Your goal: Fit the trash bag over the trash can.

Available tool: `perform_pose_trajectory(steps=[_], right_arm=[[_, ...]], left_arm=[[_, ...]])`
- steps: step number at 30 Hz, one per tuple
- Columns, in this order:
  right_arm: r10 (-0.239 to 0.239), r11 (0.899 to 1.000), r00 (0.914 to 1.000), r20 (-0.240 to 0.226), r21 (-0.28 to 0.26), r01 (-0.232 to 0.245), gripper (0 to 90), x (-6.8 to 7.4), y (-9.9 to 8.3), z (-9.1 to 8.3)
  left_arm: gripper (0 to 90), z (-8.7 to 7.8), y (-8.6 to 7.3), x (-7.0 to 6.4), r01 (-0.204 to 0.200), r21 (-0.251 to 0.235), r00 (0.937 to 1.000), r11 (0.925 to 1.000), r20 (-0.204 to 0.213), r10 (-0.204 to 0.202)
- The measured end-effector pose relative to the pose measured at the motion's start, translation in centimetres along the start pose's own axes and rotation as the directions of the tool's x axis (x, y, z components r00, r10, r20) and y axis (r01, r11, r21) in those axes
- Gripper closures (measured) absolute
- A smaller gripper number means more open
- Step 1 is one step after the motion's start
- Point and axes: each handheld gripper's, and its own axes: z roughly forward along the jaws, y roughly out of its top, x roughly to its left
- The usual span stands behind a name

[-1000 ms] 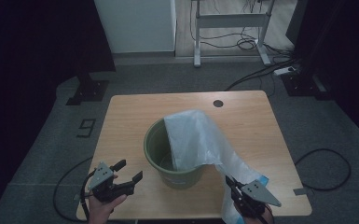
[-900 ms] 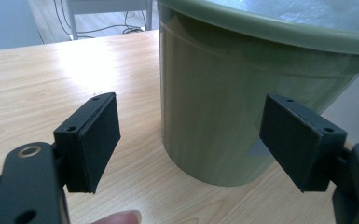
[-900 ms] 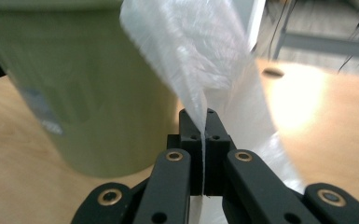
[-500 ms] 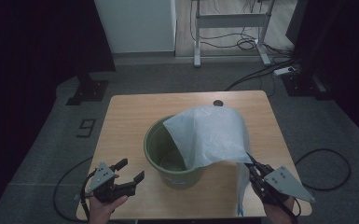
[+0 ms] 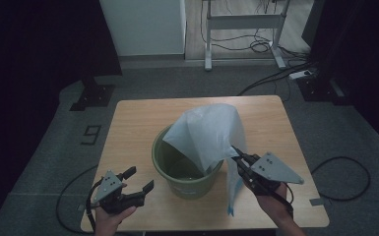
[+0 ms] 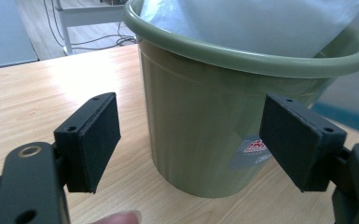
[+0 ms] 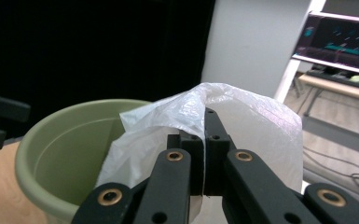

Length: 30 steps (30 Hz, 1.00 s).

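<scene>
one green bucket (image 5: 184,169), one white plastic bag (image 5: 209,135), two grippers on one wooden table (image 5: 138,123). bucket stands upright mid-table toward my edge, mouth up. bag drapes over its far and right rim, peak up, a tail hanging down the right side. my right gripper (image 5: 237,158) is clamped on the bag's edge just right of the rim. my left gripper (image 5: 138,179) gapes wide, empty, near the bucket's left wall. bare tabletop left and behind.

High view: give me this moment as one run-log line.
right claw: shut on plastic bag, draped over green bucket rim | left claw: open, beside bucket, apart | bag not yet lining bucket
</scene>
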Motion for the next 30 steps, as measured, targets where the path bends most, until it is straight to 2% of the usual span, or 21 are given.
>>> perform_pose_trajectory(steps=[3, 6, 12, 18, 22, 28, 30], right_arm=[[0.002, 1.0, 0.9996, -0.029, 0.013, -0.002, 89.0, 0.5, -0.4, 0.3], [0.006, 1.0, 0.999, -0.045, 0.009, -0.006, 89.0, 0.7, -0.8, -0.1], [0.037, 0.999, 0.9987, -0.034, 0.0, -0.037, 89.0, -0.3, -1.0, -0.9], [0.074, 0.997, 0.9957, -0.055, -0.008, -0.075, 89.0, -0.9, -0.4, -0.6], [0.097, 0.995, 0.9928, -0.071, -0.006, -0.097, 89.0, -0.9, 0.1, -0.3], [0.123, 0.992, 0.9884, -0.089, 0.002, -0.123, 89.0, -1.1, 1.0, 0.4], [0.129, 0.992, 0.9869, -0.097, 0.006, -0.129, 89.0, -1.0, 1.3, 0.7]], left_arm=[[19.9, 0.0, 0.1, -0.1, -0.004, -0.001, 1.0, 1.0, 0.004, 0.004], [20.1, 0.1, 0.2, -0.4, -0.008, -0.002, 0.9999, 1.0, 0.006, 0.008], [20.4, 0.4, 0.9, -1.4, -0.033, -0.003, 0.9993, 0.9995, 0.02, 0.033], [20.8, 0.4, 2.1, -2.8, -0.048, 0.003, 0.9987, 0.9988, 0.017, 0.048], [21.6, 0.7, 3.1, -3.8, -0.046, -0.001, 0.9987, 0.9989, 0.024, 0.046], [22.3, 1.9, 4.4, -5.0, -0.013, 0.012, 0.9999, 0.9999, -0.011, 0.013], [22.3, 2.3, 4.7, -5.4, -0.012, 0.017, 0.9999, 0.9998, -0.008, 0.012]])
